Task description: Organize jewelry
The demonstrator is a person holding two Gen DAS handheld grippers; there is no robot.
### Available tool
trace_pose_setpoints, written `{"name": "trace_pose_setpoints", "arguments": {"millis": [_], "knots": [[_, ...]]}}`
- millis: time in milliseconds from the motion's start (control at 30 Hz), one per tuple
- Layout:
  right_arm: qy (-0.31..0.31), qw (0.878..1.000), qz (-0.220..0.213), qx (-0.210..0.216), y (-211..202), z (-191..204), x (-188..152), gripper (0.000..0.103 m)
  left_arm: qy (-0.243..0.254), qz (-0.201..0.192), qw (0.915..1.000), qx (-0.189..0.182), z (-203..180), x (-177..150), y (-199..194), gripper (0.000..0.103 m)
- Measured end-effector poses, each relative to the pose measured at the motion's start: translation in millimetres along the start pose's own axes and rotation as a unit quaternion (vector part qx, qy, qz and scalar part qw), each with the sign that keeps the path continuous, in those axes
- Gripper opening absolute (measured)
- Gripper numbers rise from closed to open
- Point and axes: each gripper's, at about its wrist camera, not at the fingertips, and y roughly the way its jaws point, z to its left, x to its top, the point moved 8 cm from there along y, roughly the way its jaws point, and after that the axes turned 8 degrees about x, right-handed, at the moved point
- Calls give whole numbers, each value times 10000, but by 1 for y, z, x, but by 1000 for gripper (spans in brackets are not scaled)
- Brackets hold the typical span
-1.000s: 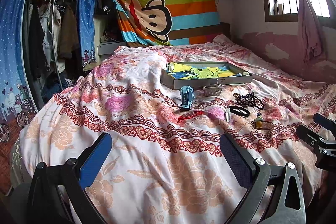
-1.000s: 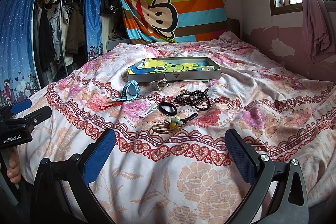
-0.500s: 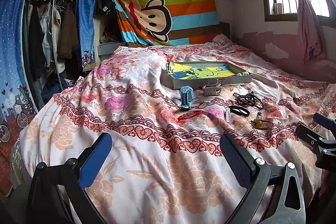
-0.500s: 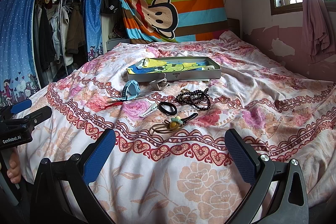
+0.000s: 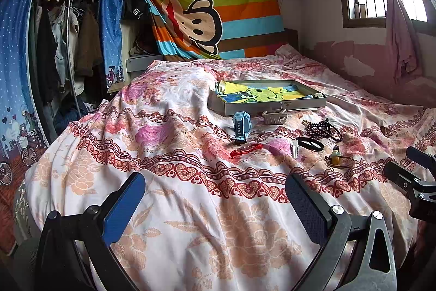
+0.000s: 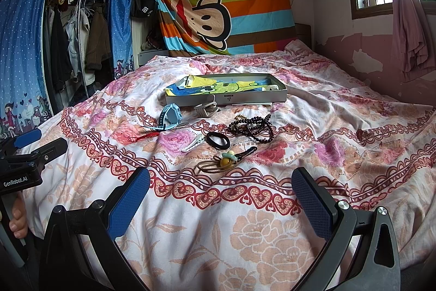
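On the floral bedspread lies a shallow grey box (image 6: 226, 99) (image 5: 269, 107) lined with a cartoon cloth. In front of it are a blue watch (image 6: 170, 117) (image 5: 241, 124), a grey claw clip (image 6: 205, 108) (image 5: 274, 117), dark bead strands (image 6: 253, 126) (image 5: 323, 127), a black hair tie (image 6: 218, 140) (image 5: 310, 143), a white snap clip (image 6: 193, 143), a red cord (image 6: 143, 137) (image 5: 245, 150) and a brown hair tie with a yellow bead (image 6: 222, 163) (image 5: 336, 158). My left gripper (image 5: 214, 205) and right gripper (image 6: 222, 202) both hover open over the bed's near end, short of the items.
A striped monkey blanket (image 6: 218, 10) hangs at the headboard. A clothes rack with blue curtains (image 6: 24, 45) stands left of the bed. A window and pink curtain (image 6: 406, 4) are on the right wall. The other gripper shows at each view's edge.
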Motion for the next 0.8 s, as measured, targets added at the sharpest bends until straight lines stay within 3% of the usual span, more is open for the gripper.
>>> {"name": "trace_pose_setpoints", "arguments": {"millis": [500,800], "knots": [[7,10000,-5,-23,1,0,-1,102,6,2,10000,3,0,-1,0,103],[218,9993,-238,-169,-7,-14,8,102,-27,111,9999,-115,3,0,4,103]]}}
